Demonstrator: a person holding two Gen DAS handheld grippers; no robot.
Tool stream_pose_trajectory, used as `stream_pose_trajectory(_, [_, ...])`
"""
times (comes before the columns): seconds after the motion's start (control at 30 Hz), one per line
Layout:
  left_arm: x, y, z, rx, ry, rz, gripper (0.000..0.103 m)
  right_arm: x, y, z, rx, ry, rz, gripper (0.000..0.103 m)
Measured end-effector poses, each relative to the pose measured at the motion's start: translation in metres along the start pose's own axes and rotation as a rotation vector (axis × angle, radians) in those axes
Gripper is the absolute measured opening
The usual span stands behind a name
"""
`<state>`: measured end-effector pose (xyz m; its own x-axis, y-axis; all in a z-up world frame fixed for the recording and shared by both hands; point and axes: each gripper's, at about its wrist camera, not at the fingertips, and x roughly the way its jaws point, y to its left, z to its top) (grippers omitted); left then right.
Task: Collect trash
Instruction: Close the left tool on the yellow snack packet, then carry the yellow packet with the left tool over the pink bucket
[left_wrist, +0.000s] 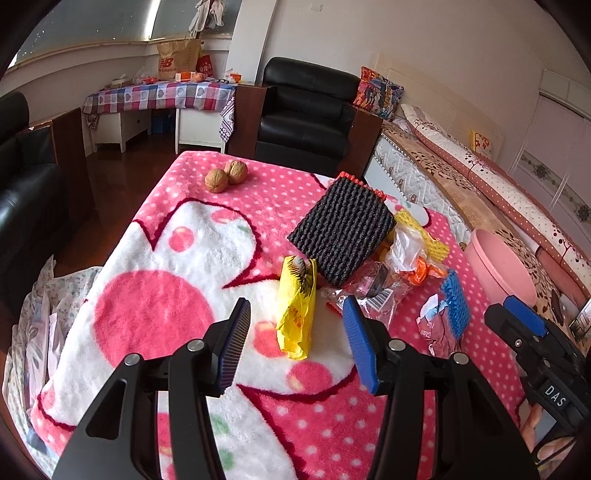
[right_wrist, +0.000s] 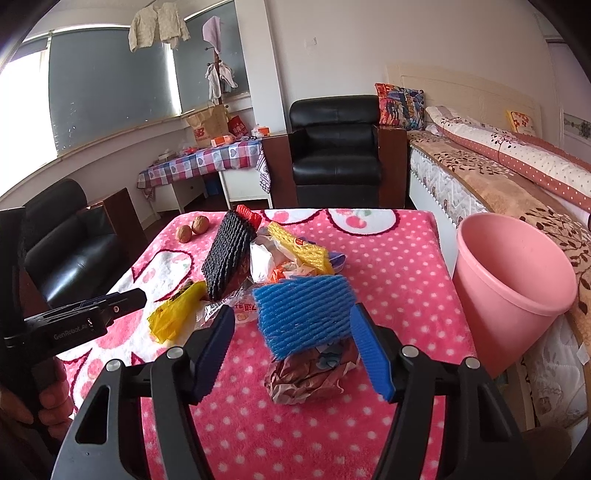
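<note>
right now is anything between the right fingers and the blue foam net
Nothing visible. The blue foam net sits on a crumpled brown wrapper, already between the open right fingers, which do not press it.

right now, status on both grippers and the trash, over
Left gripper open over yellow plastic bag. Right gripper open around blue foam net, nothing gripped. Pink plastic bin unobstructed.
</note>
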<state>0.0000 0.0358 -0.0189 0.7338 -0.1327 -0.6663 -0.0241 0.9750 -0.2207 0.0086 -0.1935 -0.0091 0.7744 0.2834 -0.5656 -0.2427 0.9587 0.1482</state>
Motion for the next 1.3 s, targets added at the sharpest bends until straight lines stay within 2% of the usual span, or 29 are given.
stream_pose_trajectory(0.17, [0.004,0.004,-0.004,0.001,0.026,0.005,0.052,0.005,0.001,-0.001,-0.007,0.015,0.006,0.058])
stream_pose_trajectory(0.63, [0.032,0.001,0.000,0.029,0.090,-0.019,0.052,0.012,-0.004,-0.004,0.001,0.035,0.005,0.058])
stream_pose_trajectory(0.7, [0.035,0.004,-0.001,0.025,0.101,-0.025,0.044,0.012,-0.005,-0.004,0.002,0.036,-0.001,0.058])
stream_pose_trajectory(0.73, [0.037,0.004,-0.002,0.027,0.111,-0.030,0.034,0.013,-0.006,-0.004,0.004,0.037,-0.004,0.058])
stream_pose_trajectory(0.83, [0.042,0.007,-0.005,0.021,0.137,-0.040,0.018,0.015,-0.005,-0.004,0.004,0.040,-0.003,0.058])
stream_pose_trajectory(0.93, [0.042,0.010,-0.006,0.015,0.136,-0.050,0.008,0.016,-0.002,-0.005,-0.003,0.045,-0.002,0.058])
stream_pose_trajectory(1.03, [0.036,0.010,-0.005,0.016,0.122,-0.073,0.004,0.017,0.000,-0.005,-0.009,0.044,0.000,0.058])
stream_pose_trajectory(1.3, [0.011,0.004,0.000,0.052,0.057,-0.155,0.004,0.026,0.002,-0.003,-0.008,0.061,0.002,0.058])
